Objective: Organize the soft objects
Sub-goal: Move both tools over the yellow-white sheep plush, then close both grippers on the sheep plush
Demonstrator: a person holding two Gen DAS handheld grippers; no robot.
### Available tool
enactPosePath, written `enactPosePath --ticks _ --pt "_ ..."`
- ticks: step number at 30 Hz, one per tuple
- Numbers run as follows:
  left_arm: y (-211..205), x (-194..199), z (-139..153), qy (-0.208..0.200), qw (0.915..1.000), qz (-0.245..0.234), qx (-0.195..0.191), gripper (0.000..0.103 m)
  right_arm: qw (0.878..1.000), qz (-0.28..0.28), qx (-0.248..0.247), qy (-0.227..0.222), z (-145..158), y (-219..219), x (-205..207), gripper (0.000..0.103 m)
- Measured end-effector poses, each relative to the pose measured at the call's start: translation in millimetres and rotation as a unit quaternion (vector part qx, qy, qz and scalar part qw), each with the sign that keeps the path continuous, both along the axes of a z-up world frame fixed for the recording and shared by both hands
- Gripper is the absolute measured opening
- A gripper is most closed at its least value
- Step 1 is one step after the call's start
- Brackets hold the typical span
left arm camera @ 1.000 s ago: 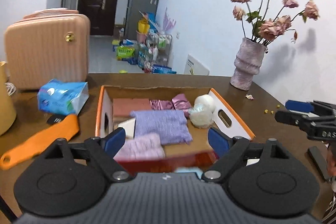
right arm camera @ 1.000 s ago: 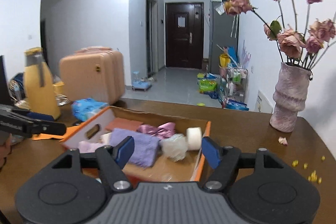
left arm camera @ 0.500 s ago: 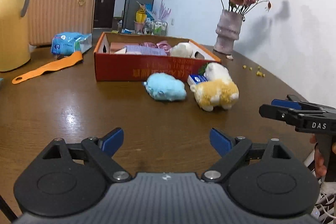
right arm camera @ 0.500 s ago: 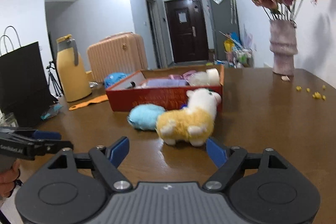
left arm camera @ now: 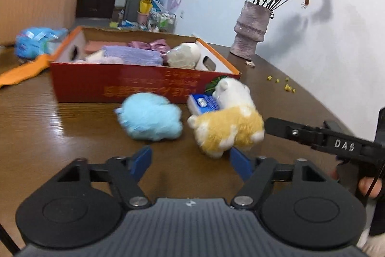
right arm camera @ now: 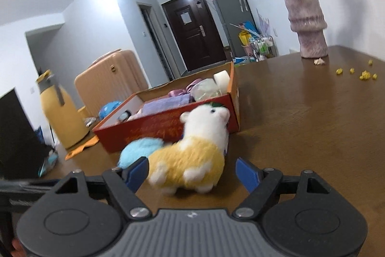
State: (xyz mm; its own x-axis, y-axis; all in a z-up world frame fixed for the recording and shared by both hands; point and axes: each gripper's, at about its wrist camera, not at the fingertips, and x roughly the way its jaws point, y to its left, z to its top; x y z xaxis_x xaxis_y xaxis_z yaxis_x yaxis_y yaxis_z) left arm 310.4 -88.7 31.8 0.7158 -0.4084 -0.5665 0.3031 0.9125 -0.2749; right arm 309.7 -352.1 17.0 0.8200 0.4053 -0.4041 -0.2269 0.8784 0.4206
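A red cardboard box (left arm camera: 144,86) (right arm camera: 168,122) holds purple cloths, a pink ribbon and white soft items. In front of it lie a blue plush (left arm camera: 150,119) (right arm camera: 139,148) and a yellow-and-white alpaca plush (left arm camera: 228,127) (right arm camera: 192,160), with a small blue-white pack (left arm camera: 203,104) behind the alpaca. My left gripper (left arm camera: 191,160) is closing just short of the two plushes, with nothing between its fingers. My right gripper (right arm camera: 192,174) (left arm camera: 312,136) is closing with the alpaca's rear between its blue pads, and the right-hand pad stands apart from the toy.
A purple vase of dried roses (left arm camera: 250,33) (right arm camera: 308,25) stands at the back right, with yellow crumbs (right arm camera: 361,74) near it. On the left are a yellow thermos (right arm camera: 60,112), a peach suitcase (right arm camera: 108,78), a blue packet (left arm camera: 36,41), an orange strip (left arm camera: 21,71) and a black bag (right arm camera: 16,136).
Both grippers came down from above the box to table level and moved close to the plush toys. The left jaws have narrowed. The right view has rolled.
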Motion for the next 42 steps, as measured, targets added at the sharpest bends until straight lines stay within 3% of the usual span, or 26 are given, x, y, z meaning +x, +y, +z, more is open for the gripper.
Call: enactPosePath --ticks 5,7,8,13,20,25,28,32,35,37,40,42 --pt "-15 44 -13 0.044 0.9971 -0.017 -0.059 0.066 0.999 -0.006 0.048 0.017 -11 -5 43 0.057" --pt "-18 54 -20 0.062 0.9948 -0.026 -0.076 0.054 0.998 -0.010 0.062 0.028 -18 -5 54 0.045" --pt "-19 58 -24 0.071 0.9929 -0.034 -0.089 0.049 0.997 -0.006 0.070 0.034 -22 -5 57 0.043" --pt "-14 46 -20 0.089 0.9885 -0.055 -0.109 0.047 0.997 0.008 0.072 0.036 -22 -9 42 0.042" --pt "10 -21 -10 0.107 0.9861 -0.082 -0.098 0.047 0.995 0.045 0.067 0.065 -15 -3 -20 0.044" --pt "30 -53 -6 0.091 0.9878 -0.065 -0.108 0.054 0.995 0.049 0.063 0.060 -6 4 -50 0.047" --pt "34 -56 -7 0.094 0.9871 -0.058 -0.116 0.058 0.996 0.038 0.054 0.062 -6 5 -50 0.053" --pt "26 -54 -16 0.115 0.9832 -0.063 -0.127 0.064 0.995 0.036 0.059 0.079 -13 5 -49 0.053" --pt "19 -50 -23 0.124 0.9816 -0.068 -0.129 0.050 0.993 0.029 0.078 0.086 -22 3 -48 0.057" --pt "16 -47 -25 0.124 0.9808 -0.070 -0.134 0.049 0.991 0.027 0.097 0.087 -27 1 -47 0.045" --pt "15 -41 -19 0.111 0.9819 -0.066 -0.138 0.048 0.990 0.019 0.108 0.089 -24 0 -43 0.043" --pt "16 -30 -4 0.087 0.9832 -0.073 -0.143 0.048 0.993 0.017 0.102 0.064 -8 1 -36 0.042"
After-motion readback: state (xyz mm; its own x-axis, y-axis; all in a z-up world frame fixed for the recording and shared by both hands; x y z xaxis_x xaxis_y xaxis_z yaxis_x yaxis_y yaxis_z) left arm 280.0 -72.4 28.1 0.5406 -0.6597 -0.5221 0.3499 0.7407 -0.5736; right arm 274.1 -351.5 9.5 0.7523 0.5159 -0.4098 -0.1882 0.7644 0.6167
